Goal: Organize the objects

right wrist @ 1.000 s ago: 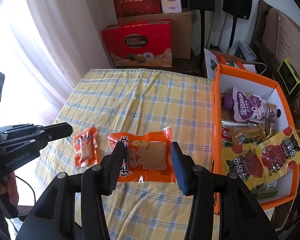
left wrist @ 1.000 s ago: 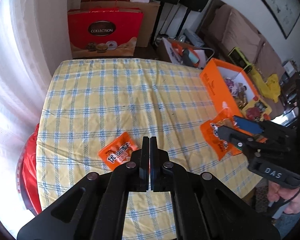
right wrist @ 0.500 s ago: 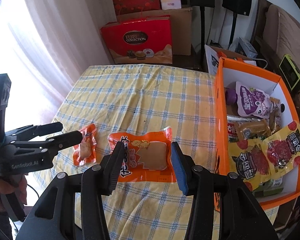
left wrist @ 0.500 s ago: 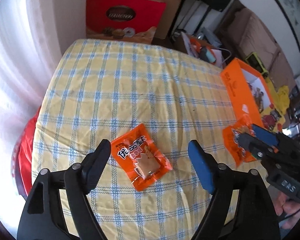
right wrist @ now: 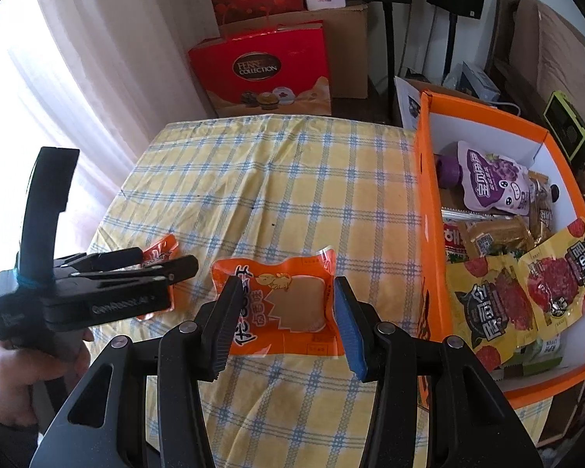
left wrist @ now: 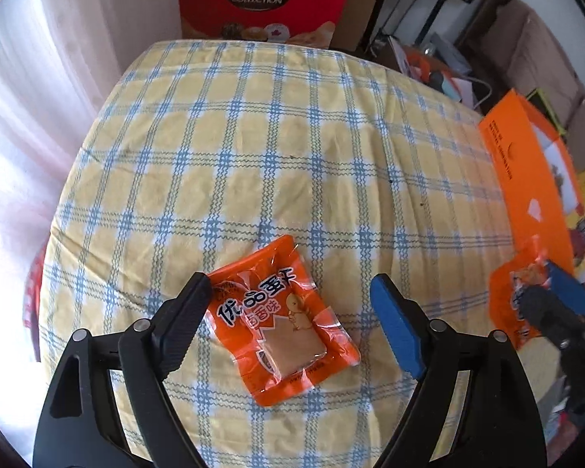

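The left tongs (left wrist: 288,306) stand wide, released, straddling a small pouch (left wrist: 280,321) that lies flat on the desk (left wrist: 253,148). Their jaws have just been opening, and the pouch sits between them with no pad pressing on it; the dark finger is just beside its left edge, the blue one clear of it on the right. The right tongs (right wrist: 284,304) are about half open over a large pouch (right wrist: 282,304), which also lies flat on the checked cloth. The pads flank it without visibly clamping, so I read them as released, though the tips hide the exact contact.

Both pouches look light, thin and slick: crinkly foil film around a firm slab of filling. The sealed rims would likely fold or slip. The surer hold is probably across the thicker middle, where the slab gives the pads something stiff to bite. Lying flat, each pouch may need a tip slid under one edge.

An orange box (right wrist: 429,195), already holding other snack packs, stands at the desk's right edge, just beside the large pouch.
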